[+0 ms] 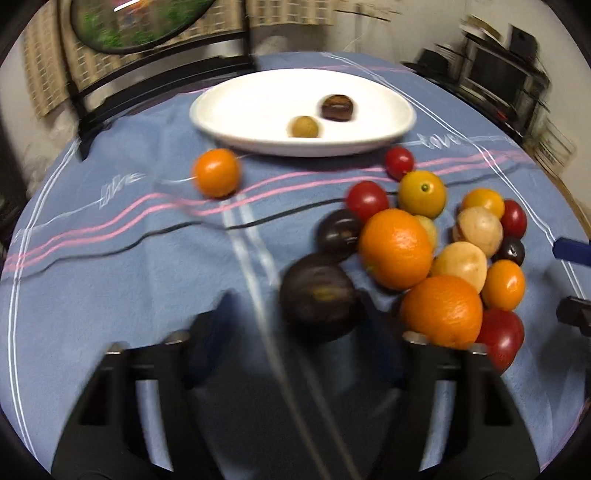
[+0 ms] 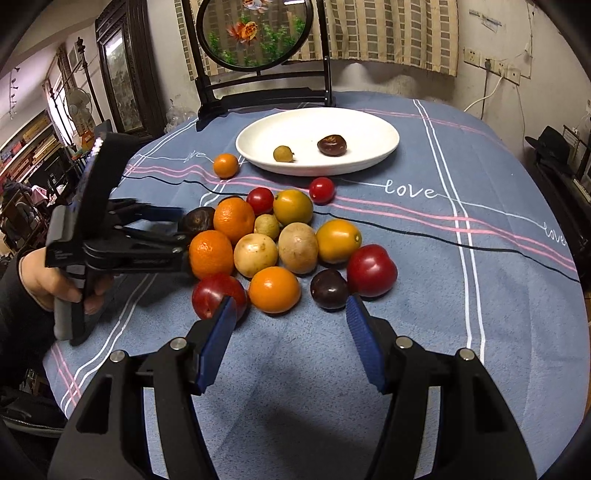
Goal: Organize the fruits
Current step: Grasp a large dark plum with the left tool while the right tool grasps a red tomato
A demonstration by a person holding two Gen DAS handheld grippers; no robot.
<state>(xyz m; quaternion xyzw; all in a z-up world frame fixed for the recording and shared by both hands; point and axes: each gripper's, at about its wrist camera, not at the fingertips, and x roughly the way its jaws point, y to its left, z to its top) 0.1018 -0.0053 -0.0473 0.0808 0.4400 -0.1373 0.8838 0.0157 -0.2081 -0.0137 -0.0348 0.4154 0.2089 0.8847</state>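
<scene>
A pile of fruit lies on the blue cloth: oranges (image 2: 211, 254), yellow and pale round fruits, red plums (image 2: 371, 270) and dark ones. A white oval plate (image 2: 251, 147) behind it holds a small tan fruit (image 2: 283, 153) and a dark brown one (image 2: 331, 145). My left gripper (image 1: 293, 306) straddles a dark fruit (image 1: 317, 302) at the pile's left edge. In the blurred left wrist view its right finger is against the fruit and the left finger stands apart. My right gripper (image 2: 290, 314) is open and empty, just short of an orange fruit (image 2: 274, 290) and a dark plum (image 2: 328, 288).
One small orange (image 2: 226, 165) and a red cherry tomato (image 2: 321, 190) lie apart near the plate. A round picture screen on a black stand (image 2: 255, 33) rises at the table's back. A hand (image 2: 48, 280) holds the left gripper at the table's left edge.
</scene>
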